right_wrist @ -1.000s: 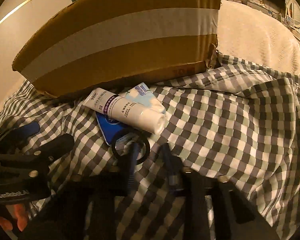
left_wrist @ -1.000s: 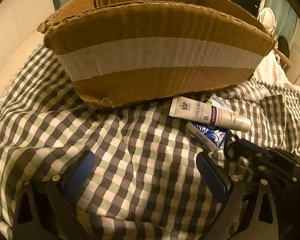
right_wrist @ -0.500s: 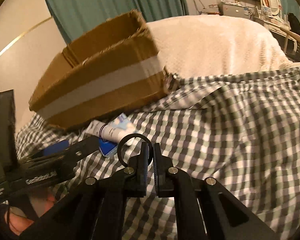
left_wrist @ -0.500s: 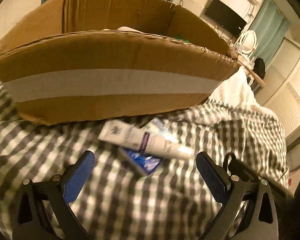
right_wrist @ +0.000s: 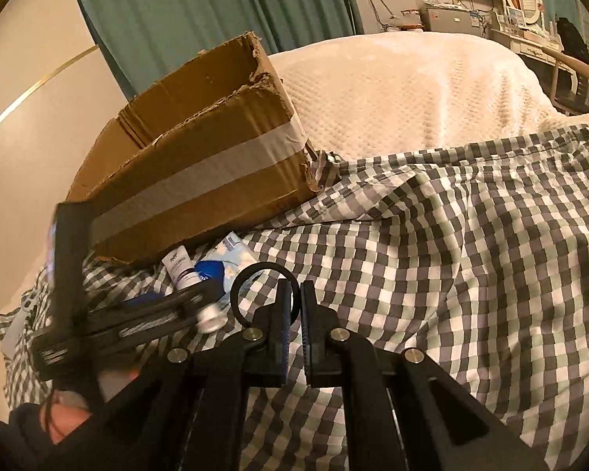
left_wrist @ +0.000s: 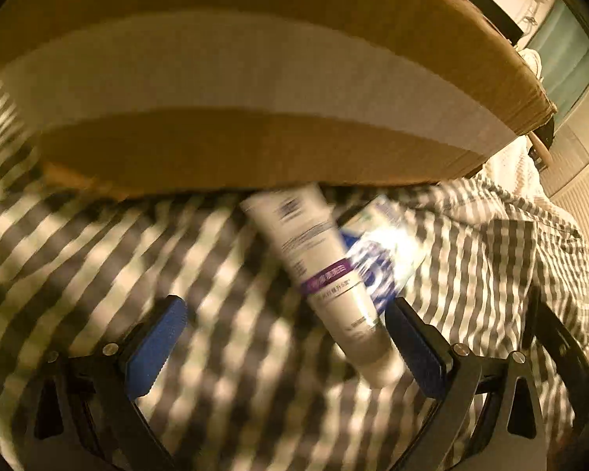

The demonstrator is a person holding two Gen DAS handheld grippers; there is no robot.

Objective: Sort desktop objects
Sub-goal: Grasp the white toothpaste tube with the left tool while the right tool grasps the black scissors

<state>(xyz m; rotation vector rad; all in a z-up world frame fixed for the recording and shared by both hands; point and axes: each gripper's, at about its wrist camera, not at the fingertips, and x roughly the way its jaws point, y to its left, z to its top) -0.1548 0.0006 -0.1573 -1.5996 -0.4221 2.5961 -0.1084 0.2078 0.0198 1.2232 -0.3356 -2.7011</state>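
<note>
A white tube [left_wrist: 322,274] with a purple band lies on the checked cloth [left_wrist: 216,373], over a blue packet [left_wrist: 377,259], just in front of the cardboard box [left_wrist: 255,78]. My left gripper [left_wrist: 286,341] is open around the tube's cap end, which lies close to its right pad [left_wrist: 412,349]. The picture is blurred. In the right wrist view, my right gripper [right_wrist: 294,294] is shut on a thin black ring [right_wrist: 263,265], held above the cloth [right_wrist: 451,274]. The left gripper [right_wrist: 188,302], the tube [right_wrist: 182,271] and the packet [right_wrist: 224,267] show to its left, below the box [right_wrist: 200,157].
A white quilted blanket [right_wrist: 412,90] lies behind the checked cloth. Teal curtains [right_wrist: 216,8] and a cream wall stand beyond the box. Furniture with a mirror stands at the far right [right_wrist: 522,11]. A person's hand [right_wrist: 66,420] holds the left gripper.
My right gripper closed on the black ring and lifted it off the cloth. My left gripper moved in toward the tube, which now lies between its open fingers.
</note>
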